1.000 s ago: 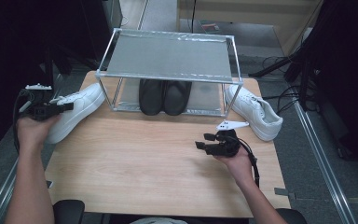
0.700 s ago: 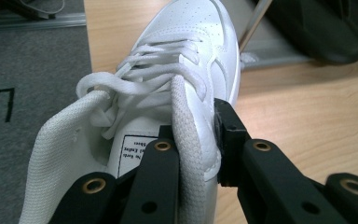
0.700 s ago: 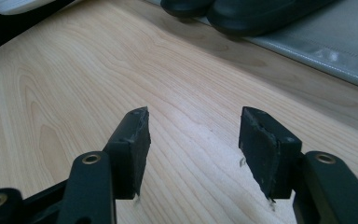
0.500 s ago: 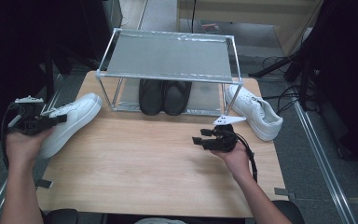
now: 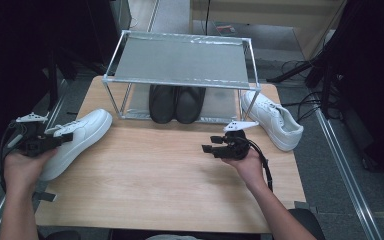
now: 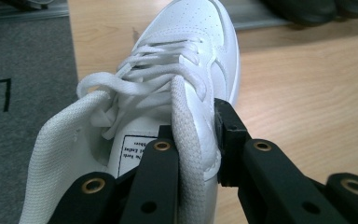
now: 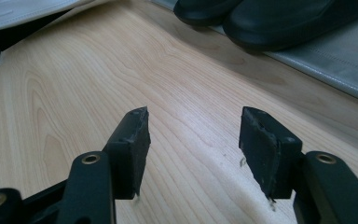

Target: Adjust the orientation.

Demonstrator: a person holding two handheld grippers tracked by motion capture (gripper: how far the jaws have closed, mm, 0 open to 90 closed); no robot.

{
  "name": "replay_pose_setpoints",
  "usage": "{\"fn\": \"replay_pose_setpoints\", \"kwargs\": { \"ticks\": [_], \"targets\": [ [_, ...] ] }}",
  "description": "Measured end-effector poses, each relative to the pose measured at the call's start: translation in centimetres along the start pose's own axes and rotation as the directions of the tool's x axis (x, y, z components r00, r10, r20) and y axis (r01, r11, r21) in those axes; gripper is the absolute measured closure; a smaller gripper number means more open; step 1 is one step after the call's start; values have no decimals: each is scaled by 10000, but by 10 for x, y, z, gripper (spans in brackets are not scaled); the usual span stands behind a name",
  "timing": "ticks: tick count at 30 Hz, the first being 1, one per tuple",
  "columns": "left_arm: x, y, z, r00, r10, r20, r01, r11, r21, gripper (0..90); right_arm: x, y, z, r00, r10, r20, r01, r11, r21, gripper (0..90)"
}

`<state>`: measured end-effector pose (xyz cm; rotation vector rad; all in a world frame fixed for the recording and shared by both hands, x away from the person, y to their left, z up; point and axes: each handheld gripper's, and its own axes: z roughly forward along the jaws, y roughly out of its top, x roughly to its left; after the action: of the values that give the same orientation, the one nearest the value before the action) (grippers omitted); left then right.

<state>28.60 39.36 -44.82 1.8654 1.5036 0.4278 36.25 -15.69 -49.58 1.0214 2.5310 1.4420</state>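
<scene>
1. Left gripper (image 5: 62, 138) clamped on the collar of the left shoe (image 5: 77, 140); one jaw inside the opening, one outside.
2. That shoe sits at the table's (image 5: 155, 180) left edge, toe toward the rack (image 5: 180, 62).
3. Right gripper (image 5: 207, 148) hangs mid-table, jaws apart, nothing between them.
4. Black shoes (image 5: 176, 102) stand under the rack; a second white shoe (image 5: 272, 120) lies just right of it.
5. Pale wood tabletop, grey floor, dark surroundings.
</scene>
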Motion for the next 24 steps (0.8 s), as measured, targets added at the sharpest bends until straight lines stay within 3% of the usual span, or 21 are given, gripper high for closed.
{"fn": "replay_pose_setpoints", "kwargs": {
  "ticks": [7,10,14,21,24],
  "targets": [
    [-20,-5,-4,9978,578,309,-583,9982,161,810,1,4,6,9999,-85,-135,86,9999,88,440],
    [-29,-4,-7,9930,993,645,-1001,9949,91,809,2,5,8,9997,-122,-188,125,9999,116,440],
    [-43,-2,-8,9868,1250,1034,-1242,9922,-146,809,2,7,11,9995,-165,-255,169,9997,165,440],
    [-71,4,-2,9713,1835,1515,-1828,9830,-191,809,3,7,13,9993,-256,-286,260,9996,144,440],
    [-82,7,4,9595,2081,1897,-2093,9778,-138,809,4,7,12,9994,-207,-285,213,9996,190,440]
  ]
}}
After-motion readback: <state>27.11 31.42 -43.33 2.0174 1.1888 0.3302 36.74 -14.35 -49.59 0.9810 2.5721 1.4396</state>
